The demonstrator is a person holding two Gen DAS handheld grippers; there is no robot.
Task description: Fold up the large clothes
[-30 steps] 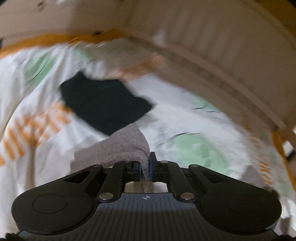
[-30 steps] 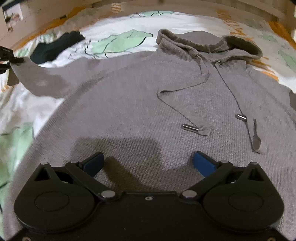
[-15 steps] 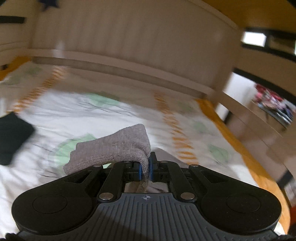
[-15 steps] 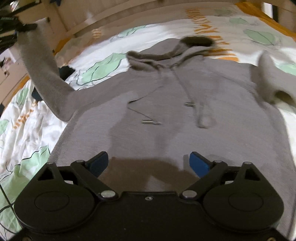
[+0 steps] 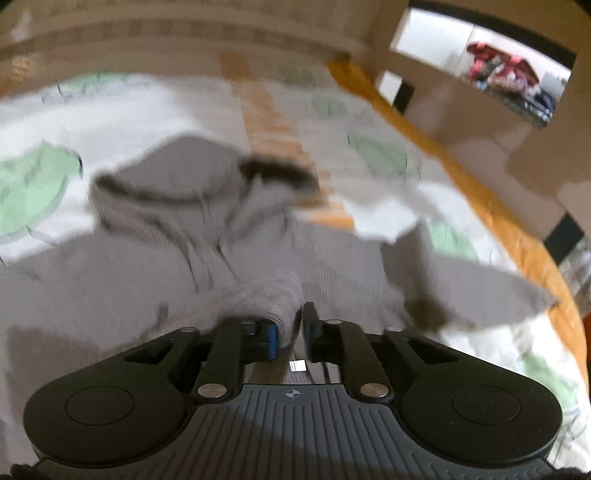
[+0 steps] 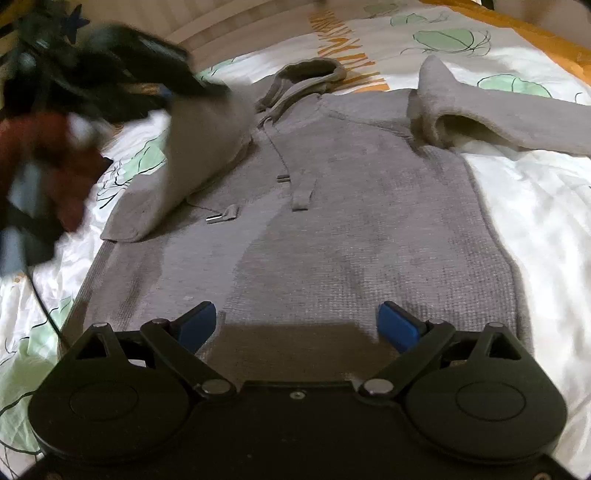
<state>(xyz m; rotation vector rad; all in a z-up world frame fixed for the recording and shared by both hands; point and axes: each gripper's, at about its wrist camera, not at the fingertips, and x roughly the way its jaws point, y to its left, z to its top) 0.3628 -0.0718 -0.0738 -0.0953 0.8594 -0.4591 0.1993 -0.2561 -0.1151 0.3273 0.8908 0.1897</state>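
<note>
A grey hoodie [image 6: 332, 206] lies flat, front up, on the bed, with its hood [image 6: 310, 74] at the far end. My left gripper [image 5: 290, 328] hangs low over the chest. Its jaws are opening, and the left sleeve's cuff [image 5: 273, 306] still sits between them, against the left pad. In the right wrist view that gripper [image 6: 173, 92] is a dark blur at the upper left, and the left sleeve [image 6: 192, 155] drapes from it onto the chest. The right sleeve [image 6: 498, 118] stretches out to the right. My right gripper [image 6: 297, 321] is open above the hem, holding nothing.
A white bedsheet [image 6: 535, 221] with green leaves and orange marks covers the bed. A wooden headboard [image 5: 184, 29] runs along the far side, and an orange edge [image 5: 461, 177] borders the right. A blurred hand in dark red [image 6: 48, 147] holds the left gripper.
My left gripper swung from the bed's left side over the hoodie's chest, carrying the sleeve, and its jaws have parted. The right gripper shifted a little and stayed open.
</note>
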